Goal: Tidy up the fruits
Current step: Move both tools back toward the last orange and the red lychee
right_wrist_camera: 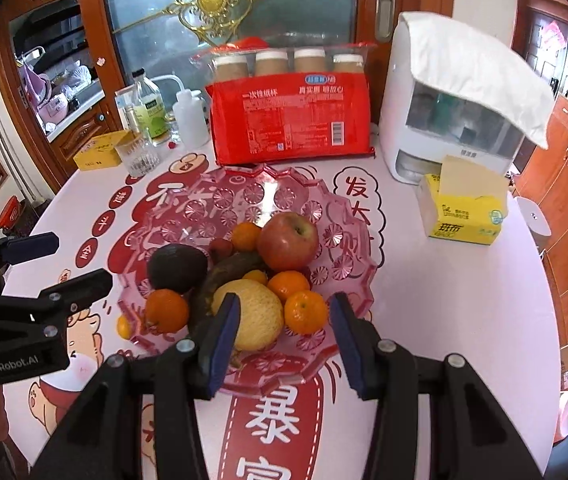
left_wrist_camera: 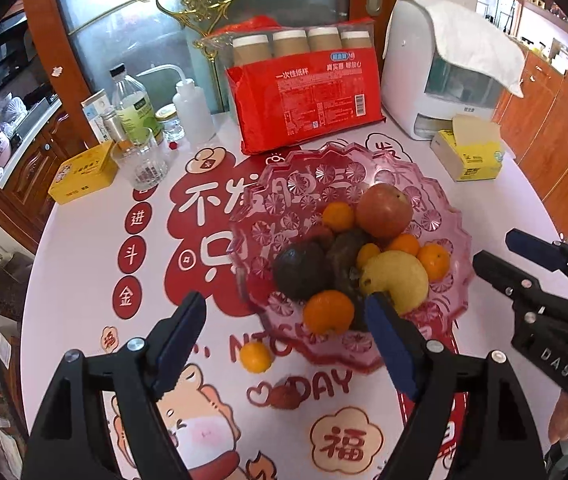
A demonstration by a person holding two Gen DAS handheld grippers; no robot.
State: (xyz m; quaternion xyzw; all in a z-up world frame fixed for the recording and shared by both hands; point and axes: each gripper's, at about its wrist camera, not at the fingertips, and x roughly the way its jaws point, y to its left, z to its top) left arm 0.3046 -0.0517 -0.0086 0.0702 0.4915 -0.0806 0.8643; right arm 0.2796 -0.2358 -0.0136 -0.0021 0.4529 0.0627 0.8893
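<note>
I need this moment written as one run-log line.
left gripper: open | right gripper: open | pink glass fruit bowl: holds most fruit | small orange mandarin, red lychee: on table

Bright, even daylight; soft shadows, strong fisheye bending and dark vignette at edges.

Both cameras sit just behind their own spread fingers and look down and forward across the table (left_wrist_camera: 84, 240) toward the glass door (right_wrist_camera: 224, 20). The left wrist view stands left of the bowl (left_wrist_camera: 436, 200) and near it, catching the right gripper (left_wrist_camera: 500, 256) at its right edge. The right wrist view hangs nearer, straight over the bowl's (right_wrist_camera: 348, 240) near rim, with the left gripper (right_wrist_camera: 68, 260) at its left edge. Both share bowl, fruit, red pack (left_wrist_camera: 320, 92) and white appliance (right_wrist_camera: 404, 120)
</note>
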